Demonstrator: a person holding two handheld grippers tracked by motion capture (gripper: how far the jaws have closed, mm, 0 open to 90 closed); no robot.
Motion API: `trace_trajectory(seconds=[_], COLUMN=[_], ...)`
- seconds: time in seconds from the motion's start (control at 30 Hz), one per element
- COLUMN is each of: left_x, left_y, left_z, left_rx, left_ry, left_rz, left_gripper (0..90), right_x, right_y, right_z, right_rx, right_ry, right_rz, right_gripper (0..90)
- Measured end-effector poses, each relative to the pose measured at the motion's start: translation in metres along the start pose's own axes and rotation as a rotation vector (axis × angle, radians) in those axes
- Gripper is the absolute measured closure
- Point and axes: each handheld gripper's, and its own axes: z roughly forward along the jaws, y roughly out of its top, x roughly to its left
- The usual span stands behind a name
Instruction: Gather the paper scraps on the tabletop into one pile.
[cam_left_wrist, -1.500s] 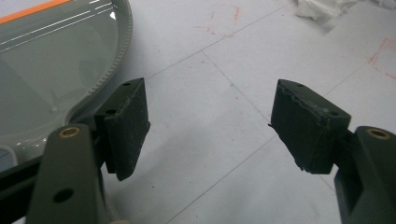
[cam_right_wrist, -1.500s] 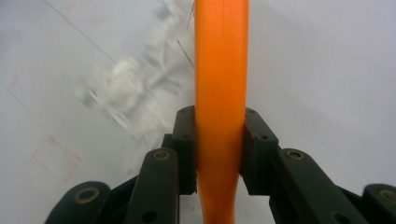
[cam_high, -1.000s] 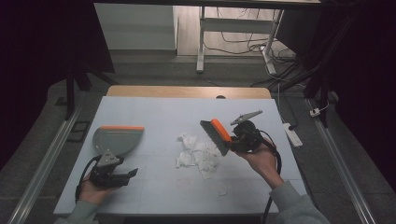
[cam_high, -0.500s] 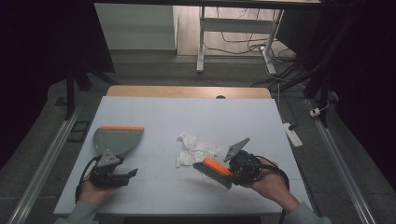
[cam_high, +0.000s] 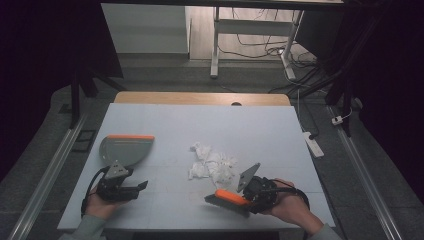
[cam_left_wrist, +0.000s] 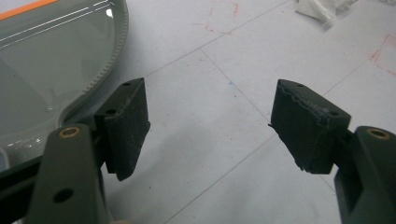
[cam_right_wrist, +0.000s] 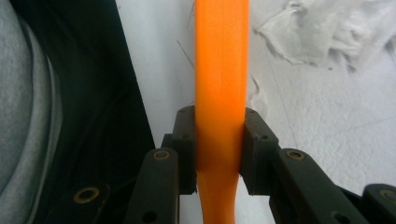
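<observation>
Right tongs (cam_right_wrist: 219, 154) clamped on orange brush (cam_right_wrist: 220, 70) handle, seen close up in right gripper view; paper (cam_right_wrist: 336, 32) just beyond, right of the handle. Left tongs (cam_left_wrist: 210, 126) gaping, empty, beside dustpan (cam_left_wrist: 51, 70) on tabletop (cam_left_wrist: 224, 60). In high view, brush (cam_high: 227, 198) now low near the front edge, moved down from beside the paper (cam_high: 212, 164).

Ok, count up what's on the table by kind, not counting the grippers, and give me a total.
Dustpan, grey with orange edge: 1
Hand brush, orange handle: 1
Pile of crumpled white paper: 1
Total: 3
</observation>
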Motion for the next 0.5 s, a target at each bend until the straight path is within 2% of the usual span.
trace_trajectory(seconds=[0.13, 0.3, 0.33, 0.5], left_x=[0.0, 0.001, 0.001, 0.001], left_y=[0.0, 0.0, 0.0, -0.001], left_z=[0.0, 0.0, 0.0, -0.001], left_rx=[0.001, -0.008, -0.006, -0.006], left_ry=[0.0, 0.006, 0.006, 0.006], left_rz=[0.001, -0.001, 0.001, 0.001], left_gripper=[28.4, 28.6, 28.6, 28.6], right_x=[-0.005, -0.019, -0.023, -0.044], right_y=[0.012, 0.029, 0.032, 0.05], right_z=[0.006, 0.013, 0.014, 0.019], right_rx=[0.017, 0.025, 0.025, -0.005], right_ry=[-0.044, -0.082, -0.103, -0.173], right_rz=[-0.043, -0.081, -0.094, -0.078], right_gripper=[70.6, 70.7, 70.7, 70.6])
